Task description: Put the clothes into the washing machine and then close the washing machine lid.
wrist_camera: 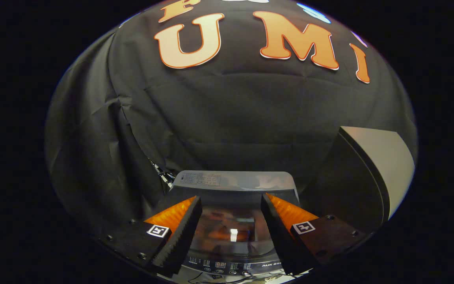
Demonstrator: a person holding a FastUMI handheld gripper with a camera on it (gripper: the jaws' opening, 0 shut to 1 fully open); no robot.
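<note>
The hand-held gripper (231, 207), fingers spread wide and holding nothing, hangs above the washing machine (233, 185), whose glossy lid (231, 230) appears already down between them, suggesting the closing step is ending; no clothes are visible, so next likely comes withdrawal.

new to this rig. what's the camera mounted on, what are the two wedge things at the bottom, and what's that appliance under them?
The camera rides on a handheld tool that a person carries, and it looks forward along the tool's two fingers; those are the wedges. They stand apart, open, with nothing between them. Below and just ahead of them is a top-loading washing machine, seen from above: its glossy lid appears to be down, with the control panel nearest the camera. A pale panel leans beside the machine. Behind everything hangs the booth's black cloth wall.
</note>
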